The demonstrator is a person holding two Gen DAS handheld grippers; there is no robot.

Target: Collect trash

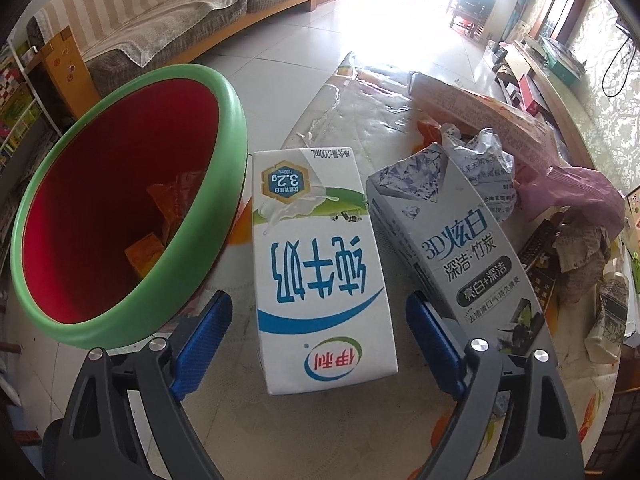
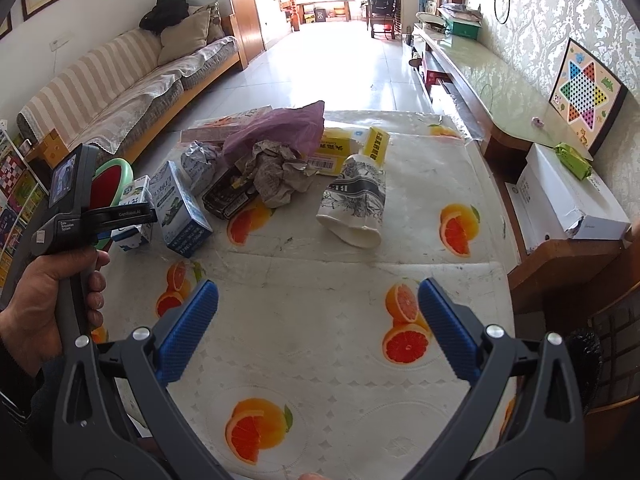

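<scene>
- We see the white rectangular cardboard milk carton (image 1: 320, 264) lying flat near the left edge of the desk (image 2: 320, 292), right beside the green-rimmed, red-lined round plastic bin (image 1: 120, 208) that stands just off that edge.
- Our left tongs (image 1: 316, 344) stand open, blue ribbed pads either side of the carton's near end and not touching it.
- We judge the carton light and fairly stiff, with a smooth coated skin that may slip; if empty, its walls would dent under a hard squeeze. The best hold looks to be across its two long side faces near the middle.
- Touching its right side lies a grey printed cardboard toothpaste box (image 1: 448, 248), long and crisp-edged, its far flap open.
- Farther in sit crumpled paper (image 2: 276, 176), a thin pink plastic bag (image 2: 280, 128) and a toppled paper cup with a grey flower print (image 2: 356, 204): soft, light, easily crushed.
- Our right tongs (image 2: 318, 320) hang open over the glossy orange-print cloth, holding nothing.
- Orange wrappers (image 1: 160, 220) already lie in the bin.
</scene>
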